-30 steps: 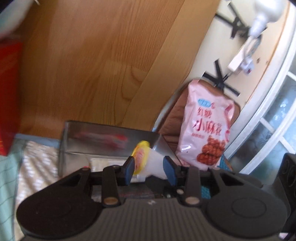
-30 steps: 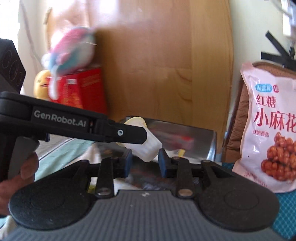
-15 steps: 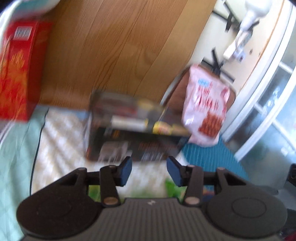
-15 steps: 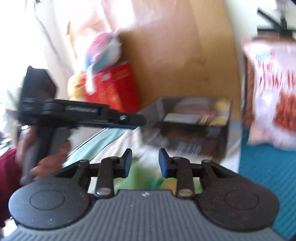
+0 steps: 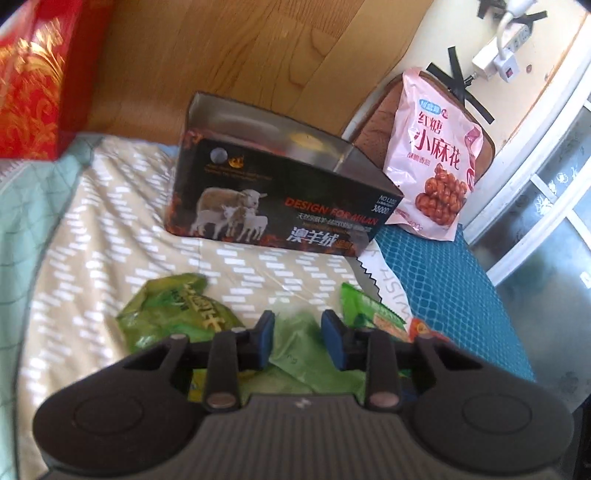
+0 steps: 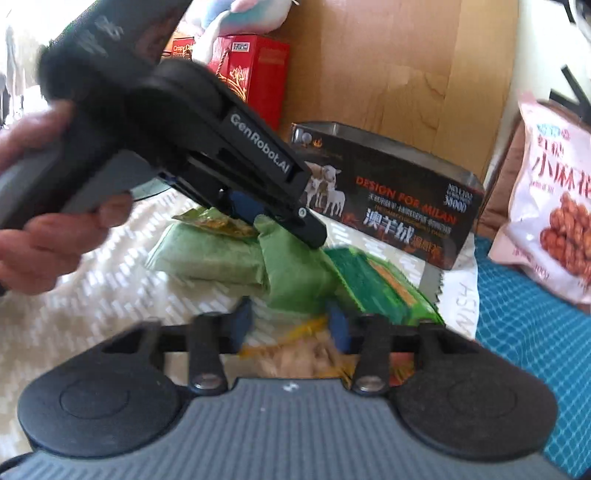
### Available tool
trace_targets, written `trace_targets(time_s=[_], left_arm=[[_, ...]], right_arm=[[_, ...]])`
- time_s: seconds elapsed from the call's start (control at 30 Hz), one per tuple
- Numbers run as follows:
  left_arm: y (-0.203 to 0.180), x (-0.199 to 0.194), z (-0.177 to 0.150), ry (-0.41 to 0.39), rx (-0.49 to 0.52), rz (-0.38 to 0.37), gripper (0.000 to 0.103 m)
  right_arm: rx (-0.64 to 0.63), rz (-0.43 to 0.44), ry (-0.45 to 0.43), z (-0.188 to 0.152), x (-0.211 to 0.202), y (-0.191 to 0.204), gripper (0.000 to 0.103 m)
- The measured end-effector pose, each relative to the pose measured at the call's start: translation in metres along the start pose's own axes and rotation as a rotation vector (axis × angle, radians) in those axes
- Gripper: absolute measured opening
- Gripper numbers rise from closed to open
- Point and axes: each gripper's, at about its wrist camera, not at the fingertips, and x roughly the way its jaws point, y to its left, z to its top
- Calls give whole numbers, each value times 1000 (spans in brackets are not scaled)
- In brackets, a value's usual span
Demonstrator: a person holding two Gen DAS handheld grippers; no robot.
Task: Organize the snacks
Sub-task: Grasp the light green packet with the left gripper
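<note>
An open black box (image 5: 280,199) printed with sheep stands on the patterned bedspread; it also shows in the right wrist view (image 6: 399,206). Green snack packets lie in front of it (image 5: 177,314) (image 6: 295,273). My left gripper (image 5: 297,341) is open and empty, its jaws just above a pale green packet (image 5: 306,354). In the right wrist view the left gripper (image 6: 280,218) reaches down onto the green packets. My right gripper (image 6: 290,326) is open and empty, above a yellow-orange packet (image 6: 295,354).
A pink bag of twisted snacks (image 5: 436,162) leans upright right of the box on a blue checked cloth (image 5: 443,288). A red gift box (image 5: 33,81) stands at the left against a wooden panel (image 5: 207,48). A plush toy (image 6: 240,14) sits atop it.
Both grippers pulled back from the box and dropped toward the green packets. The cup-shaped snack held by the left gripper a second ago is gone from its jaws.
</note>
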Motion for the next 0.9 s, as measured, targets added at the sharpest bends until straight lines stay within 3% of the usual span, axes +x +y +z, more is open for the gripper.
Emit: trace_targets(time_s=[0.07, 0.13, 0.23, 0.33, 0.4, 0.43, 0.57, 0.7, 0.77, 0.9], left_arm=[[-2, -16, -4, -20, -3, -23, 28], [-6, -37, -12, -45, -1, -52, 28], [-14, -68, -28, -62, 22, -44, 28], [-17, -91, -47, -42, 20, -39, 35], [-15, -96, -55, -26, 2, -37, 36], [-14, -97, -58, -19, -5, -31, 38], [-4, -101, -63, -27, -51, -22, 46], [2, -108, -67, -46, -41, -15, 56], [4, -106, -70, -37, -37, -13, 58], [5, -89, -71, 10, -19, -21, 60]], right_arm=[[32, 33, -25, -1, -17, -3, 22], [81, 86, -39, 1, -34, -7, 21], [227, 256, -38, 2, -58, -19, 21], [432, 490, 2, -9, -72, -34, 16], [541, 563, 32, -20, -74, -40, 15], [567, 551, 40, -25, -73, -42, 15], [593, 300, 42, -37, -74, -45, 15], [591, 346, -8, -40, -93, -43, 17], [517, 363, -13, -38, -101, -31, 21], [346, 317, -5, -36, -104, -8, 30]])
